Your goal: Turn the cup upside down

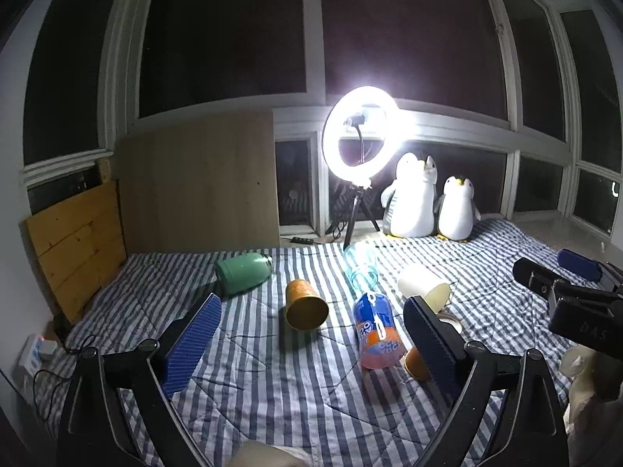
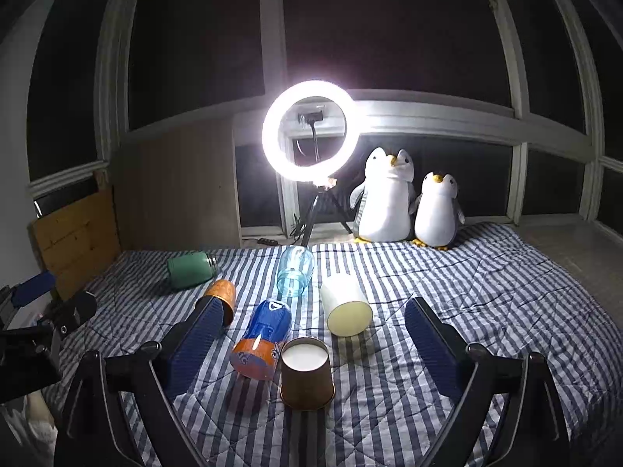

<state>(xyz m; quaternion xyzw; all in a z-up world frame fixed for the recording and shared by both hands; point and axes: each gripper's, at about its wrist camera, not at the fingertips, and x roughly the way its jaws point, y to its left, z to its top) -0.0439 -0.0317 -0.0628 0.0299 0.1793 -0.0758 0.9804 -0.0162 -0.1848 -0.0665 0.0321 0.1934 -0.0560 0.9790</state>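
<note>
Standing inverted between right gripper (image 2: 311,346) fingers (spread): brown cup (image 2: 307,375).

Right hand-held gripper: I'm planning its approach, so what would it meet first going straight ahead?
Probably the brown paper cup standing upside down between its open fingers; the cream cup on its side lies beyond. Depth is unclear.
</note>
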